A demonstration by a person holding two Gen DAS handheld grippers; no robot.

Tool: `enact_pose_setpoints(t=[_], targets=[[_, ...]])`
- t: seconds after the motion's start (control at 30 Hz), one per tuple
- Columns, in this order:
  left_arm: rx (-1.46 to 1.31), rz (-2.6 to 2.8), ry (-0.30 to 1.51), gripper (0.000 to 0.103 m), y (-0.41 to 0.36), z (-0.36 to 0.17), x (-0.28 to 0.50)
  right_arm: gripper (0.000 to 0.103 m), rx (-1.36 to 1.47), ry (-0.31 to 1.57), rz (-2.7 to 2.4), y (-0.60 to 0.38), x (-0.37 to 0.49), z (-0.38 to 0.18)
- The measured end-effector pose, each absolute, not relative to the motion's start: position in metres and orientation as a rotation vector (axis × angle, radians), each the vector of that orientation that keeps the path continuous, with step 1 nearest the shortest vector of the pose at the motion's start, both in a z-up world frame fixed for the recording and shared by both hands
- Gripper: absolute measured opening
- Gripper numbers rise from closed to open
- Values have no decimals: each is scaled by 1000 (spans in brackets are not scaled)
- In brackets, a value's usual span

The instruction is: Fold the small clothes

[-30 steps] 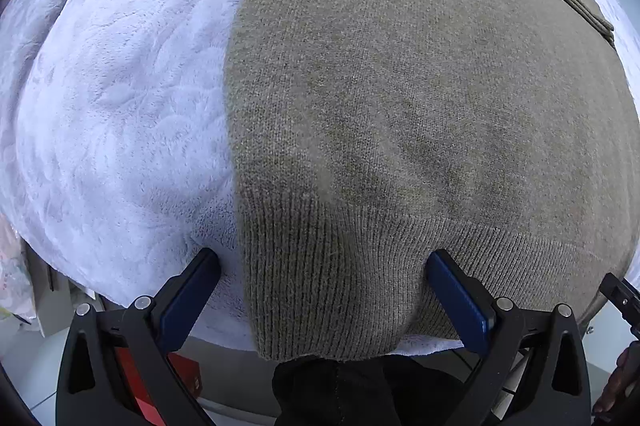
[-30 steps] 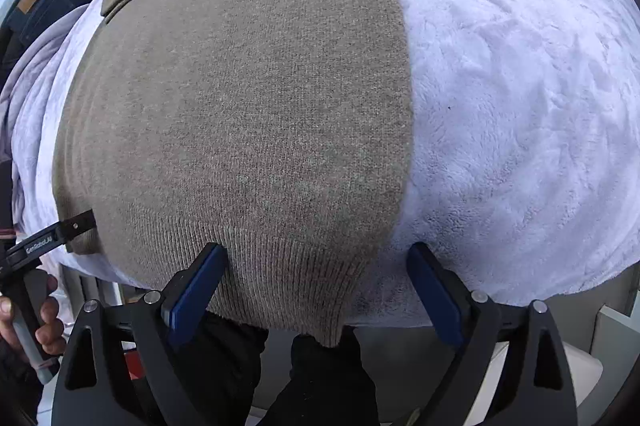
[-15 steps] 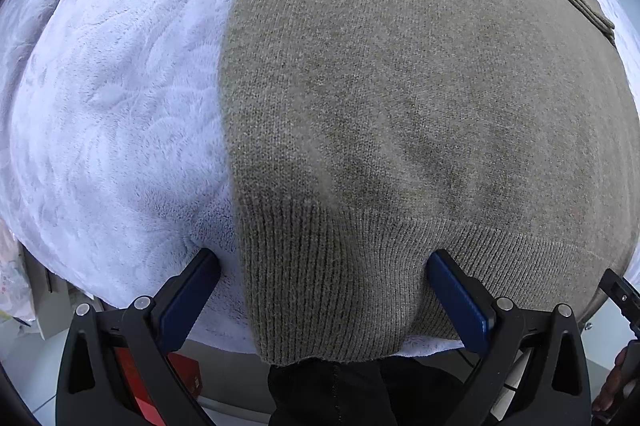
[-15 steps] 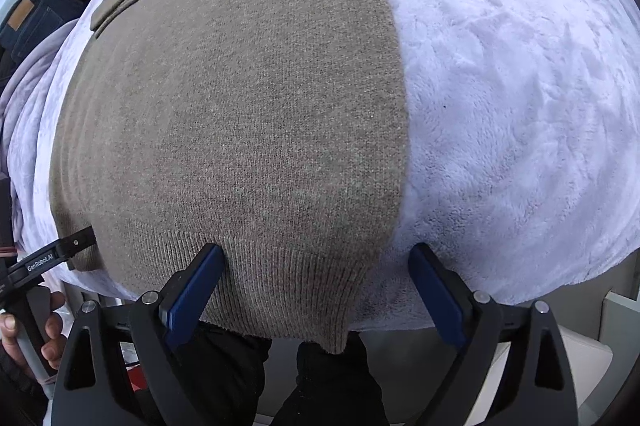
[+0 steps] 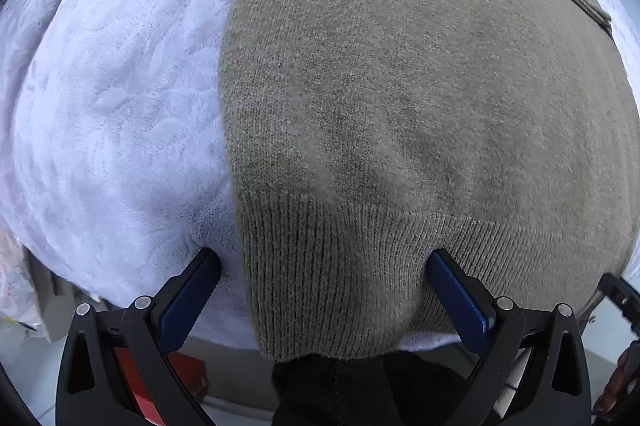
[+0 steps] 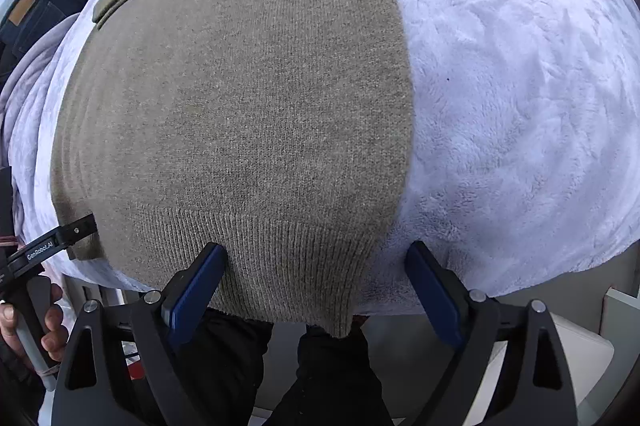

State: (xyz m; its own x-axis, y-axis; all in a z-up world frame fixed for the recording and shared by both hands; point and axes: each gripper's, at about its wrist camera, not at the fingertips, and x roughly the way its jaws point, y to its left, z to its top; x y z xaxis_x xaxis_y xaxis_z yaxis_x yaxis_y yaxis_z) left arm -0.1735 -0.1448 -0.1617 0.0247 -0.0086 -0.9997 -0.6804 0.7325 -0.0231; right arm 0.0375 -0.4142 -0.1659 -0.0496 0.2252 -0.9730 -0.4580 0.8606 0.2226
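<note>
Olive sweater (image 5: pixel 420 114) lies flat on a white blanket (image 5: pixel 120 114). Left gripper (image 5: pixel 324 282) and right gripper (image 6: pixel 316 274), jaws spread, straddle hem corners at 6 o'clock; likely next: clamp, fold toward 12

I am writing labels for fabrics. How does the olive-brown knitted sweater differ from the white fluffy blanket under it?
The olive-brown knitted sweater is dark, with fine stitches and a ribbed hem; the white fluffy blanket is pale, plush and lightly patterned. The sweater lies on top with straight edges; the blanket spreads wider on both sides. Both hang slightly over the near edge, between the open left tongs and right tongs.
</note>
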Motion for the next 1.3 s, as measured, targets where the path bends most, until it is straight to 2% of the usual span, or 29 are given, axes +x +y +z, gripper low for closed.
enact_pose_setpoints(t=[0.07, 0.13, 0.27, 0.4, 0.5, 0.57, 0.63, 0.7, 0.87, 1.0, 1.13, 1.17, 1.2, 1.3], targets=[[-513, 579, 1445, 103, -147, -138, -176, 92, -175, 1518, 517, -420, 42, -153], [-490, 581, 1361, 103, -147, -109, -180, 92, -179, 1426, 474, -428, 46, -127], [-514, 544, 1281, 103, -132, -89, -145, 92, -263, 1289, 496, -411, 59, -96], [-456, 499, 1281, 103, -127, -102, -83, 92, -369, 1246, 576, -351, 74, -99], [-384, 466, 1389, 103, -134, -135, -62, 92, -483, 1275, 649, -306, 67, -117], [-344, 445, 1461, 103, -142, -162, -72, 92, -608, 1299, 673, -290, 50, -137], [-321, 435, 1380, 103, -150, -160, -94, 94, -704, 1291, 676, -293, 30, -153], [-299, 410, 1378, 103, -157, -159, -110, 96, -667, 1212, 704, -312, 13, -148], [-261, 326, 1417, 103, -166, -138, -143, 98, -693, 1296, 737, -353, -4, -146], [-438, 398, 1394, 103, -130, -134, -168, 98, -464, 1354, 673, -395, 8, -121], [-693, 464, 1387, 103, -89, -153, -168, 98, -237, 1453, 522, -432, 38, -131], [-725, 446, 1376, 103, -86, -155, -160, 95, -197, 1480, 518, -434, 43, -137], [-730, 424, 1373, 103, -87, -155, -151, 90, -159, 1504, 536, -433, 46, -141], [-645, 366, 1455, 103, -106, -169, -117, 88, -125, 1525, 592, -414, 46, -149]])
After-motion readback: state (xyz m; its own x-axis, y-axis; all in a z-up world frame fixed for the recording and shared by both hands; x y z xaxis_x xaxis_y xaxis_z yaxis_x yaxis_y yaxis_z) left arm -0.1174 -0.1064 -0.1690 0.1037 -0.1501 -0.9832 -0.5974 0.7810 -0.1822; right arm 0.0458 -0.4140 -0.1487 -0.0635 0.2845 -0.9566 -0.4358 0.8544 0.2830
